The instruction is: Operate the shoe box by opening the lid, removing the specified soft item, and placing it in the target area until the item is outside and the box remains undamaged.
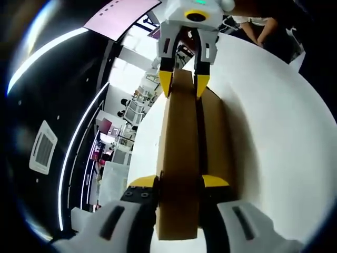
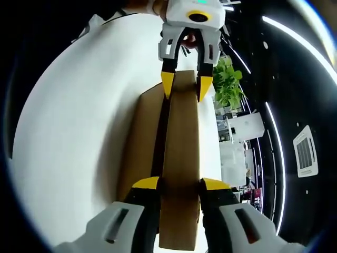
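Shoe box (image 1: 202, 132) on white surface (image 1: 279, 137), cardboard lid (image 1: 179, 158) raised edge-on. Left tool (image 1: 179, 182) clamps lid's near end; right tool (image 2: 179, 183) clamps opposite end. Box interior hidden, contents apparently out of sight.

The shoe box (image 1: 179, 158) looks like plain brown cardboard, matt and smooth, its lid (image 2: 180, 158) the same stock. The table (image 1: 274, 132) is a white matt surface, probably laminate. Both the left gripper (image 1: 179, 183) and the right gripper (image 2: 179, 184) appear as hard plastic: white and black bodies, yellow tips with a slight sheen
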